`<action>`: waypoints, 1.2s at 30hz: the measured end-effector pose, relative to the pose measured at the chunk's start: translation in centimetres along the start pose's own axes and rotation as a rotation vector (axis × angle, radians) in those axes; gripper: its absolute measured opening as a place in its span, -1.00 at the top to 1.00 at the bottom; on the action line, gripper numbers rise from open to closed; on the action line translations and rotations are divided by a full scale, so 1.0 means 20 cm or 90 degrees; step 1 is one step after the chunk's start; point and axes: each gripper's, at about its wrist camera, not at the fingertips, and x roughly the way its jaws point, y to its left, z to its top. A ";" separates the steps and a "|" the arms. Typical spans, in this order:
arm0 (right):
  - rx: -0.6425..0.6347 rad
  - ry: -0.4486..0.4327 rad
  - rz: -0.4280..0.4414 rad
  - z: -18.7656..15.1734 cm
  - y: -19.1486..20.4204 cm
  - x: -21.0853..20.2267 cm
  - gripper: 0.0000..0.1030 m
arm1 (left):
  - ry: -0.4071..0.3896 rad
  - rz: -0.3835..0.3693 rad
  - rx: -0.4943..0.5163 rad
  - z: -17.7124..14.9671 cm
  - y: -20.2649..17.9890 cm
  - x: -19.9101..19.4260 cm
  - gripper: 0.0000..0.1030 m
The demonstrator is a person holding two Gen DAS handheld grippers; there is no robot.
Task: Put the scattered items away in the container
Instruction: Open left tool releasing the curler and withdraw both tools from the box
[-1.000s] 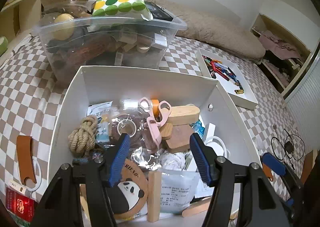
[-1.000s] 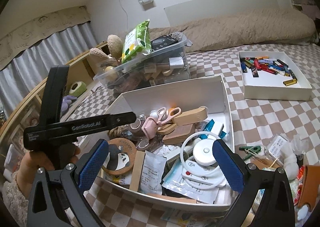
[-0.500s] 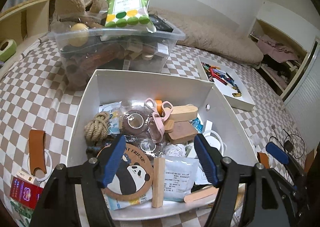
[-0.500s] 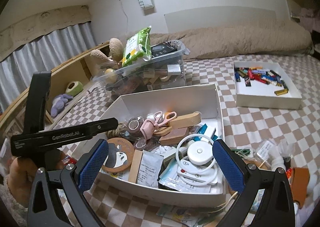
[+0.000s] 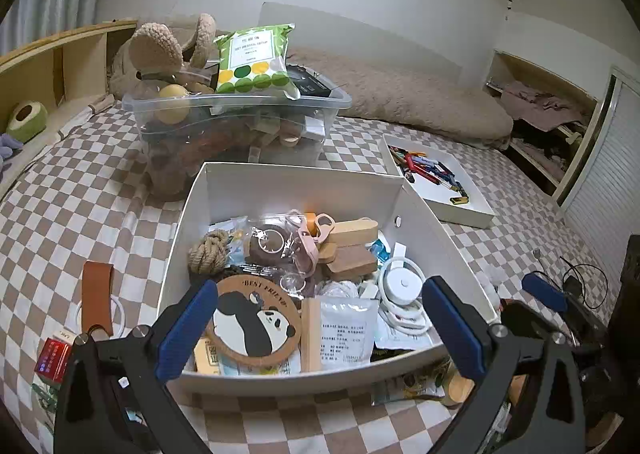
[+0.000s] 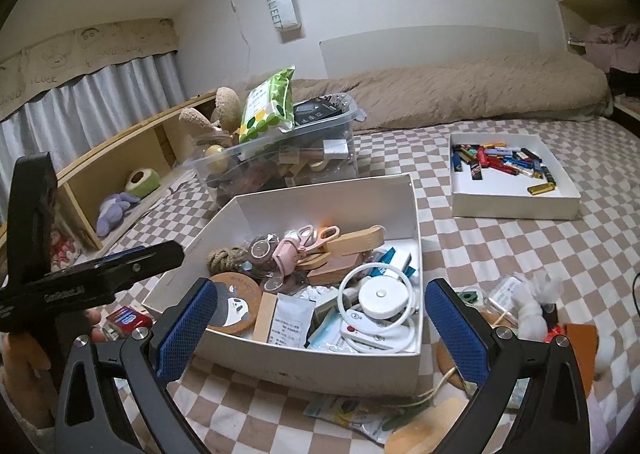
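The white box [image 5: 300, 184] sits on the checkered bed [image 5: 80, 206], just ahead of both grippers. The left gripper [image 5: 318, 328] hangs over the box's near edge with its blue-padded jaws spread wide and nothing between them. The right gripper [image 6: 320, 328] is likewise wide apart and empty, near the box's front wall.

Inside the box lie a round panda coaster [image 5: 254, 320] at the near left, a rope knot [image 5: 208, 252] behind it, a white paper sachet [image 5: 348, 334], a white round device with a ring [image 6: 380, 296], wooden blocks [image 5: 352, 258] and a pink-handled tool [image 6: 304, 240].

Still loose on the bed are a brown leather strap [image 5: 97, 296] and a small red packet [image 5: 52, 360] to the left of the box, and a white tuft [image 6: 534, 304] with an orange piece [image 6: 582, 350] to its right.

Behind the box stands a clear plastic bin [image 5: 236, 126], heaped with things and topped by a green snack bag [image 5: 254, 62]. A shallow white tray [image 6: 516, 190] farther right holds colourful lighters [image 6: 500, 162].
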 end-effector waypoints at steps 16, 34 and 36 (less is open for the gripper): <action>-0.048 -0.020 -0.046 -0.06 0.09 -0.14 -1.00 | -0.024 0.009 0.022 -0.13 -0.01 -0.18 -1.00; -0.057 -0.035 -0.056 -0.11 0.12 -0.23 -1.00 | -0.051 0.037 0.021 -0.20 0.04 -0.32 -1.00; -0.060 -0.037 -0.058 -0.11 0.12 -0.24 -1.00 | -0.054 0.040 0.022 -0.21 0.04 -0.33 -1.00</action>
